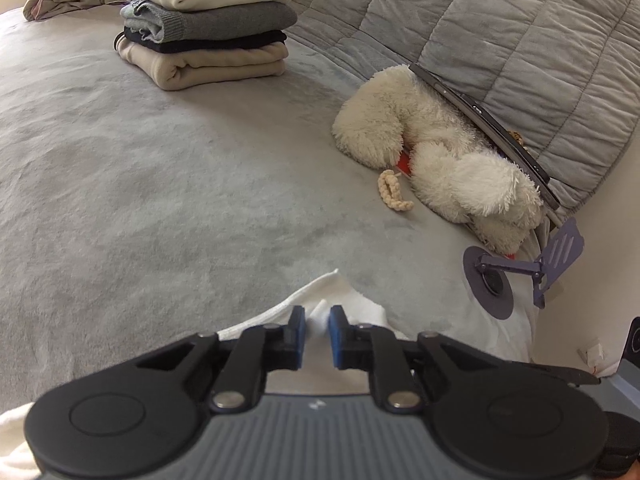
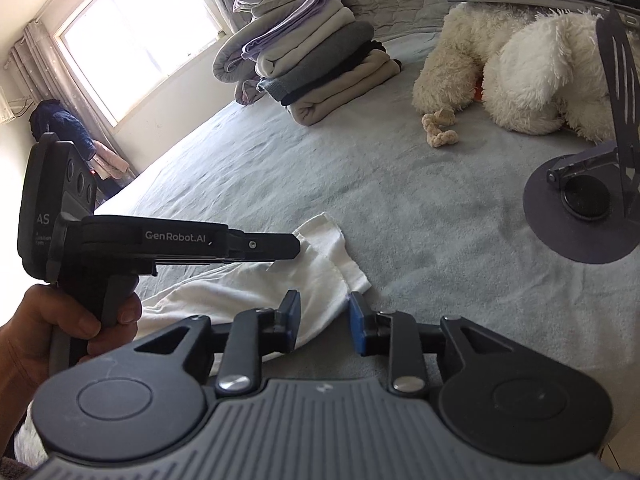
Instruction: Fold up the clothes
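A white garment (image 2: 256, 292) is seen lying rumpled on the near part of the grey bed cover (image 2: 280, 168), with one hemmed corner reaching toward the middle of the bed. The left gripper (image 1: 317, 322) is closed onto a small ridge of that cloth, a narrow gap remaining between its blue pads (image 1: 335, 334); in the right wrist view its tip is seen resting on the garment's far corner. The right gripper (image 2: 325, 322) is held with its jaws apart over the nearer hem, nothing being gripped. A slip is judged likely: only a thin pinch of fabric is held on the left, so it could be pulled free if lifted quickly, and 1 layer might be taken where 2 are wanted, leaving a skewed fold. A purple stand (image 2: 580, 208) sits near on the right and could be knocked by a wide sweep; the plush toy (image 2: 520, 76) lies farther off. A stack of folded clothes (image 2: 320, 68) stands well apart at the far side. "GenRobot.AI" is read on the left gripper's side, and "AS" on its rear housing; smaller print beneath cannot be made out.
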Tool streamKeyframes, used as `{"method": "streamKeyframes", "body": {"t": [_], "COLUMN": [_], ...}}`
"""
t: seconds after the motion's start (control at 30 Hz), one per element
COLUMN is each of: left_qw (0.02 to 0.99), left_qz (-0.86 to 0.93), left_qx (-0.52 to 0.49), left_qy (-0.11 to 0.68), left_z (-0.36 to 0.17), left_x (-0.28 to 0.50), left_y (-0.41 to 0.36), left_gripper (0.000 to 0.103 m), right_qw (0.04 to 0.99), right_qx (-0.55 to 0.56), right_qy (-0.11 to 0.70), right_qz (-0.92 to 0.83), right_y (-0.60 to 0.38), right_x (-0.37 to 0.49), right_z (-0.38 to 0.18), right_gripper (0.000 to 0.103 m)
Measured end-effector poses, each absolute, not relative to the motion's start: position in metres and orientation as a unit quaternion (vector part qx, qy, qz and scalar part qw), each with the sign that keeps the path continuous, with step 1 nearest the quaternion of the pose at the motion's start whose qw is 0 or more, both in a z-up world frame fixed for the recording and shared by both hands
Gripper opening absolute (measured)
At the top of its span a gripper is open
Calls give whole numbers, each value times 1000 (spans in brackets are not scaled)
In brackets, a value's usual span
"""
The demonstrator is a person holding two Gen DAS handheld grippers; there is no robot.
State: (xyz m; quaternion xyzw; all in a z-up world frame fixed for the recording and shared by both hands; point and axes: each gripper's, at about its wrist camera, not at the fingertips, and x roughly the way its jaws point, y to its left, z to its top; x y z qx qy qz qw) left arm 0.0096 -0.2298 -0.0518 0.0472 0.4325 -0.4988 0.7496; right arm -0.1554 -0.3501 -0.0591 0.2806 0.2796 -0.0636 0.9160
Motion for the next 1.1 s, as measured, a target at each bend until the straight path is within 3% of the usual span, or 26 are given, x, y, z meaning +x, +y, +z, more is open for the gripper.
{"method": "streamKeyframes", "body": {"t": [0.1, 0.17, 0.5, 0.83, 0.9, 0.97, 1.03, 1.1], "left_qw": [759, 767, 787, 802, 805, 808, 811, 814], "left_qz": [-499, -499, -498, -481, -477, -473, -469, -466], "left_qx": [47, 37, -14, -23, -25, -27, -28, -30], "left_qy": [416, 401, 363, 354, 352, 350, 348, 346], "left_z": [-50, -45, -34, -48, -50, -53, -56, -58], "left_x": [5, 3, 2, -5, -6, -8, -9, -11], "left_y": [-231, -228, -227, -228, -228, -228, -228, -228], "left_gripper": [0, 0, 0, 0, 0, 1, 8, 29], "right_qw": [921, 923, 929, 922, 922, 922, 925, 928], "right_qx": [262, 264, 259, 248, 251, 254, 250, 243], "right_qy": [277, 271, 244, 271, 269, 265, 260, 256], "right_qz": [-75, -76, -101, -124, -123, -124, -123, -121], "right_y": [-346, -346, -350, -353, -353, -354, -354, -353], "right_x": [-157, -160, -166, -159, -159, -159, -157, -154], "right_z": [-60, -58, -48, -62, -59, -55, -50, -45], "right_gripper": [6, 2, 1, 1, 2, 10, 14, 14]}}
